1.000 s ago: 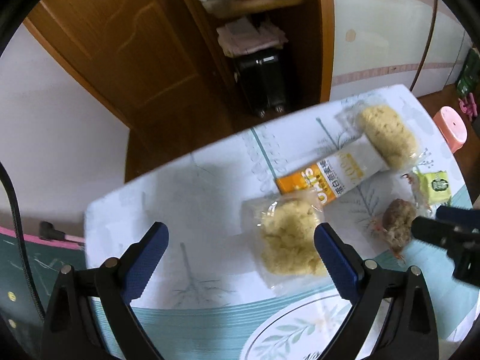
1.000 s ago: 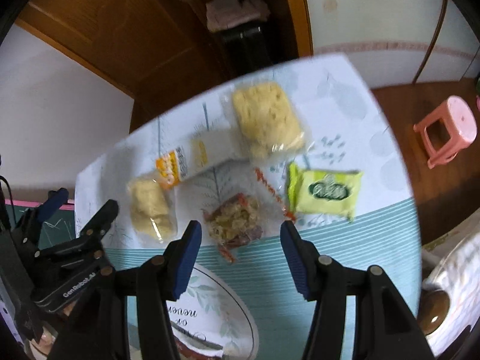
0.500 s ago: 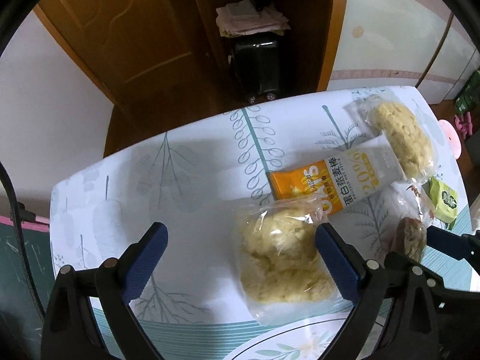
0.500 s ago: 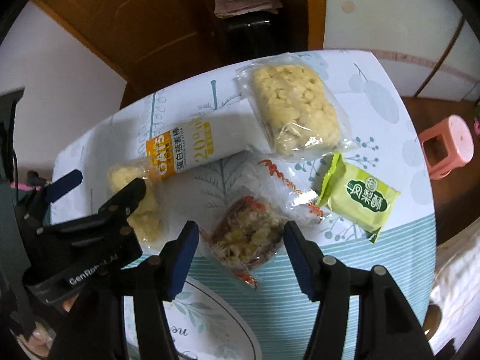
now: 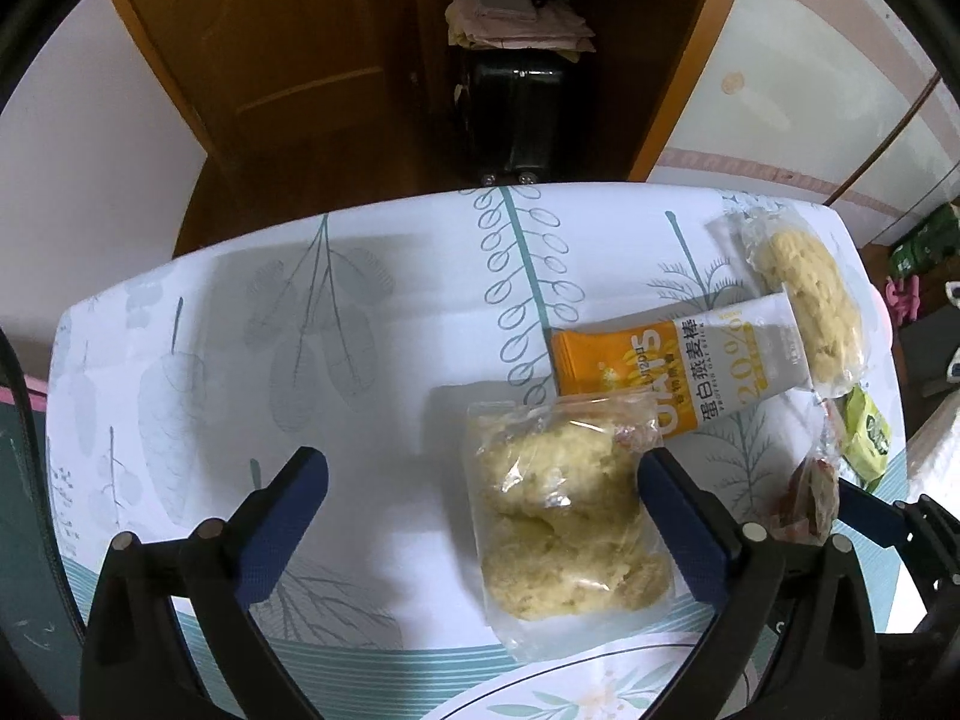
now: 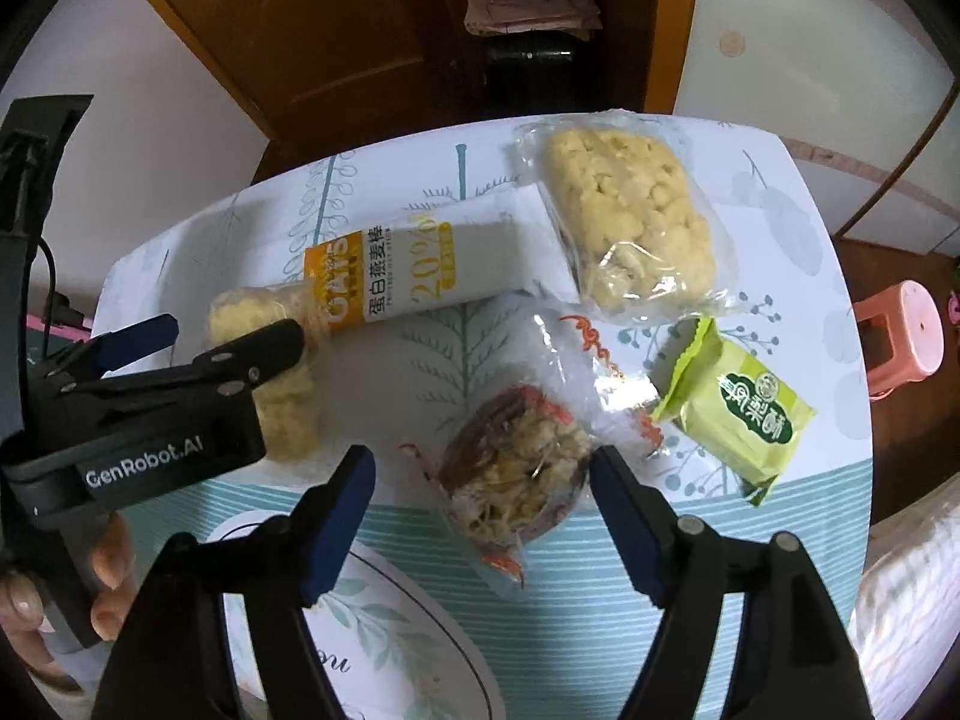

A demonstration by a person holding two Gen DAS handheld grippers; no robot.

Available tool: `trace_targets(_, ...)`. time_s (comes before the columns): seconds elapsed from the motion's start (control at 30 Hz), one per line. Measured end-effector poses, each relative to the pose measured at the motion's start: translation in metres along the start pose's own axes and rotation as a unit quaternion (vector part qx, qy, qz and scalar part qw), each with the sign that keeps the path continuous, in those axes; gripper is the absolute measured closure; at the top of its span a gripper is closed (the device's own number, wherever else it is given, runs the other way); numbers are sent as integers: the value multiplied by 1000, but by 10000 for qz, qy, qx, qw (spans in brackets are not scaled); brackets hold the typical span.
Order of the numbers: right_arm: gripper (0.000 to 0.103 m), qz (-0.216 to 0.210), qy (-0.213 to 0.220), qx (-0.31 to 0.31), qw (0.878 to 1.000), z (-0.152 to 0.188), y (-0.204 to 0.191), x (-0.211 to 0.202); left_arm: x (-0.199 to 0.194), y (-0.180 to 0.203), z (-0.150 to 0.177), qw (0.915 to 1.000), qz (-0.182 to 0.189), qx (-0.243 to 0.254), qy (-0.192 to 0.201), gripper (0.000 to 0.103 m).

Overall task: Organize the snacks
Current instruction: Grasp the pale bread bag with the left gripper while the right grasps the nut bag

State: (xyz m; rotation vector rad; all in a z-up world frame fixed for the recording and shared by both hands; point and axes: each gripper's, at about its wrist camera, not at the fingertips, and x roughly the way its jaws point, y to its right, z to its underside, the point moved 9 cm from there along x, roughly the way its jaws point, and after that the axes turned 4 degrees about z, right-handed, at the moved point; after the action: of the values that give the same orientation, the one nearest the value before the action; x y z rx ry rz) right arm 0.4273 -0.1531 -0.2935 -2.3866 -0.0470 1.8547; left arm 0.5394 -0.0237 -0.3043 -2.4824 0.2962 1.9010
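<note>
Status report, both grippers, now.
Left gripper open over yellow cake. Right gripper opening around brown snack. Nothing held. Oat bar overlaps cake.

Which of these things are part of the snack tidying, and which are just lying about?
Part of the job: near yellow cake, oat bar, far yellow cake, brown snack, green packet.

Just about: pink stool, folded cloths, black case.

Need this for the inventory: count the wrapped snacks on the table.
5: pale cake under left gripper; oat bar behind; big cake far; brown pastry between right gripper; green packet right.
</note>
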Motion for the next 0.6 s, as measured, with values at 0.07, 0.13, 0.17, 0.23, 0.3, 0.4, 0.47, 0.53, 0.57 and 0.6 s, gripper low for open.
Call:
trace_targets(0.07, 31, 125, 56, -83, 9999, 1, 0, -1, 2, -1, 0, 9999, 95, -80, -63, 0)
trace_targets(0.13, 43, 427, 118, -252, 9987, -2, 4, 1, 6, -4, 1, 9994, 254, -179, -174, 0)
trace_targets(0.17, 48, 599, 154, -417, 9972, -1, 4, 1, 7, -5, 1, 9991, 313, -223, -199, 0)
trace_targets(0.23, 51, 688, 211, -547, 9959, 1, 1, 1, 8, -5, 2, 9985, 397, -303, -212, 0)
trace_targets(0.3, 52, 691, 260, -587, 9955, 1, 2, 0, 9, -4, 2, 9981, 480, -329, -217, 0)
trace_targets(0.4, 52, 649, 326, -600, 9956, 0, 2, 0, 11, -2, 3, 9979, 536, -268, -238, 0)
trace_targets(0.47, 53, 581, 351, -587, 9960, -1, 2, 0, 12, 4, 8, 9981, 518, -165, -294, 0)
trace_targets(0.53, 53, 532, 360, -590, 9962, 1, 1, -2, 15, 6, 10, 9989, 343, -36, -307, 0)
trace_targets(0.57, 53, 520, 367, -600, 9962, 3, 2, -3, 15, 10, 12, 9993, 232, 2, -299, 0)
trace_targets(0.6, 53, 518, 375, -618, 9960, 4, 2, -4, 16, 9, 13, 9995, 125, 31, -283, 4)
